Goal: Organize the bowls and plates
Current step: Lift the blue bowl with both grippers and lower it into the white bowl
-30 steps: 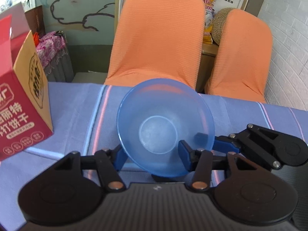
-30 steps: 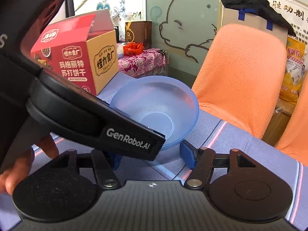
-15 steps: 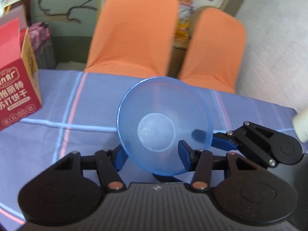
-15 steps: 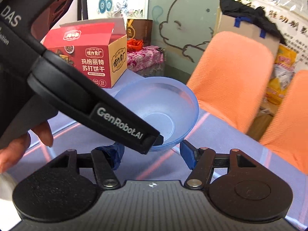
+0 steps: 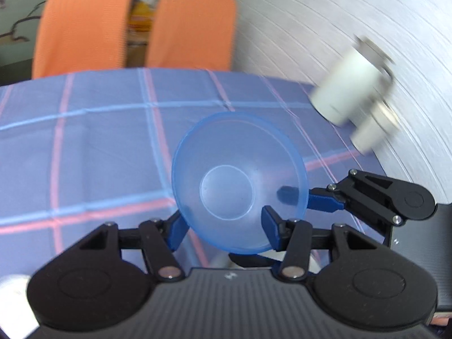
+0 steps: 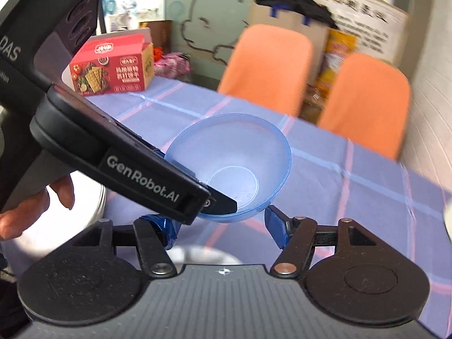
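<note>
A translucent blue plastic bowl [image 5: 238, 182] is held in the air above the checked tablecloth, between both grippers. My left gripper [image 5: 223, 227] has its blue fingers on either side of the bowl's lower part, which sits between them. My right gripper [image 6: 221, 224] stands at the bowl's near rim [image 6: 228, 169]; its finger [image 5: 325, 200] reaches the bowl's right rim in the left wrist view. The left gripper's body [image 6: 118, 158] hides the bowl's left side in the right wrist view. A silvery rim [image 6: 197, 254] shows just below the bowl.
A red biscuit box [image 6: 113, 66] stands at the table's far left. Two orange chairs [image 6: 268, 67] stand behind the table. A blurred white cylinder [image 5: 353, 90] is near the wall on the right. A pale round object [image 6: 84, 206] lies on the left.
Both grippers have swung to the right with the bowl. The biscuit box has left the left wrist view, and the wall and the white cylinder have come in.
</note>
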The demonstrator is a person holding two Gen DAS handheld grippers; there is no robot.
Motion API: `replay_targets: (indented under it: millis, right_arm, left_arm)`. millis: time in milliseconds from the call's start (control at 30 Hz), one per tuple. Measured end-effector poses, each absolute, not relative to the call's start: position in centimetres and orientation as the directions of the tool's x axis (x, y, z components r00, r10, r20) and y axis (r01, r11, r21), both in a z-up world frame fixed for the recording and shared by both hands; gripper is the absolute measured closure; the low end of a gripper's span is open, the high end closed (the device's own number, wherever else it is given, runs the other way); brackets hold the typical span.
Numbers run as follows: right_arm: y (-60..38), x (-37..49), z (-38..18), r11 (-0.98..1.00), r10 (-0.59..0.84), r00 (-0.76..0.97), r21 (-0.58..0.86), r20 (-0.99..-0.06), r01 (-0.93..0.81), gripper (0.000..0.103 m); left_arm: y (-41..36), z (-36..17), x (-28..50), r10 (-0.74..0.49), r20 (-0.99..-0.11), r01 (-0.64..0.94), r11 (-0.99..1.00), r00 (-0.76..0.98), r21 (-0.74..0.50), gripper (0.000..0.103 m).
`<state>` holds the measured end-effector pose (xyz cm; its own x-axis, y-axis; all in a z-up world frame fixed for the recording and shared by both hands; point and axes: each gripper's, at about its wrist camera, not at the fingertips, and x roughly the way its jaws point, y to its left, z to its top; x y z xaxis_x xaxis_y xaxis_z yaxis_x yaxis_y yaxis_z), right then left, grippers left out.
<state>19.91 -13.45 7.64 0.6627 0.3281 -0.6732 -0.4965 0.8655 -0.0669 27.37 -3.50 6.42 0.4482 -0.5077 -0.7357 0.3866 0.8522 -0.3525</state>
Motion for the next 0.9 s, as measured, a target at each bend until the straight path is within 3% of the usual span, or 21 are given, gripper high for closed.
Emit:
replay_targets:
  millis: [200, 533, 667, 900]
  right_arm:
    - [-15.5, 15.1, 6.3, 0.891, 0.284, 0.68, -0.076, -0.676, -0.448, 0.051]
    - [-16.8, 12.1, 4.1, 0.886, 0.358, 0.65, 0.023, -0.671, -0.464, 0.052]
    - [-17.2, 11.3, 3.5, 0.892, 0.353, 0.65, 0.031, -0.673, -0.451, 0.052]
    - [-18.9, 9.7, 3.1, 0.902, 0.345, 0.645, 0.05, -0.682, -0.429, 0.052]
  left_arm:
    - [-6.9, 5.6, 22.8, -0.511, -0.758, 0.44, 0.836, 0.406, -0.328, 0.051]
    - [-7.4, 3.7, 20.1, -0.456, -0.811, 0.452, 0.849, 0.367, -0.273, 0.052]
    - [-6.8, 3.6, 20.1, -0.445, -0.811, 0.454, 0.853, 0.38, -0.256, 0.035]
    - [-4.5, 4.8, 20.4, -0.509, -0.789, 0.459, 0.825, 0.345, -0.331, 0.027]
